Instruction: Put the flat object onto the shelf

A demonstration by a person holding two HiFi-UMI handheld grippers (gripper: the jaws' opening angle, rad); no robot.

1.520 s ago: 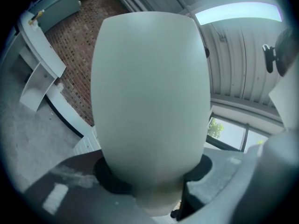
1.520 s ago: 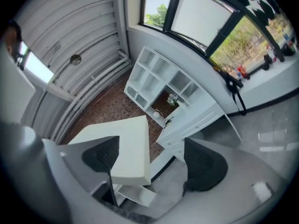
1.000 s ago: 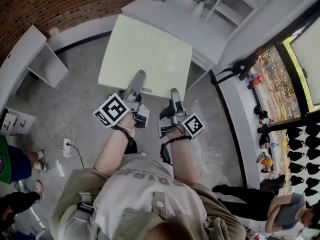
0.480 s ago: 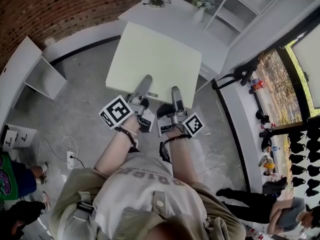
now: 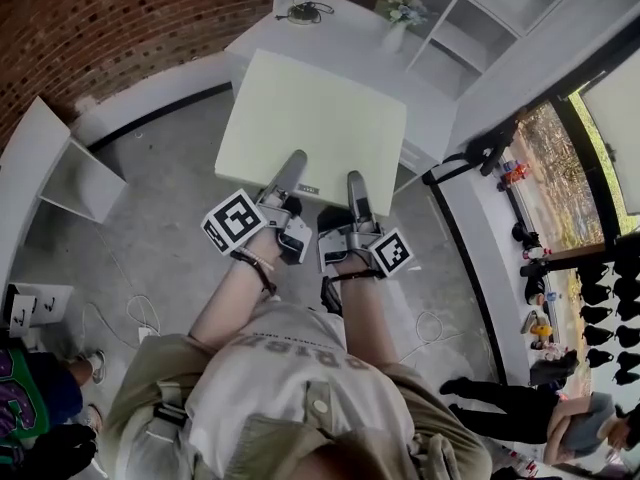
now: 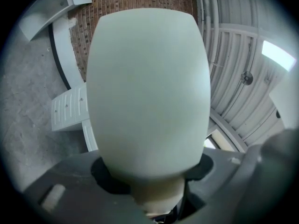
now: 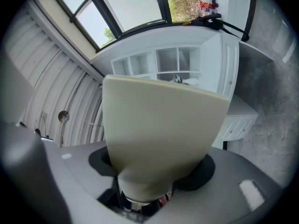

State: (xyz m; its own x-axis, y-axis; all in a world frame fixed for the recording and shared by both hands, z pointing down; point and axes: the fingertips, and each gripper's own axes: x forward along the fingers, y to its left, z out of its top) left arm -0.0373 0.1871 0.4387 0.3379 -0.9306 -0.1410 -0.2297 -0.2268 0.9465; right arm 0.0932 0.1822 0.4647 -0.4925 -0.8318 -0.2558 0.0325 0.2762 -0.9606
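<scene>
The flat board (image 5: 310, 113), pale yellow-green and roughly square, is up in the air over the grey floor (image 5: 150, 198), carried by nothing but the two grippers at its near edge. It lies close to level, with its far edge towards the white shelf unit (image 5: 470, 28) and the white surface (image 5: 330, 28) in front of it, where a vase of flowers (image 5: 400, 13) stands.

The left gripper (image 5: 295, 163) takes the near edge left of its middle. Its fingers (image 5: 288, 173) are partly spread, as wide as the board is thick, and pinch the board: one finger lies along the top face and the other is hidden under it. In the left gripper view the board (image 6: 147, 87) fills the middle of the frame and runs straight down into the grip.

The right gripper (image 5: 356, 183) takes the same edge just beside the left one, nearer the near-right corner. Its fingers (image 5: 357, 196) have just been closing and now clamp the board, again one finger on top and one below. In the right gripper view the board (image 7: 159, 134) stands between them, with the shelf unit's open compartments showing past its far edge.

Both hands are close together, and the marker cubes (image 5: 232, 221) (image 5: 393, 252) sit outside the wrists.
</scene>
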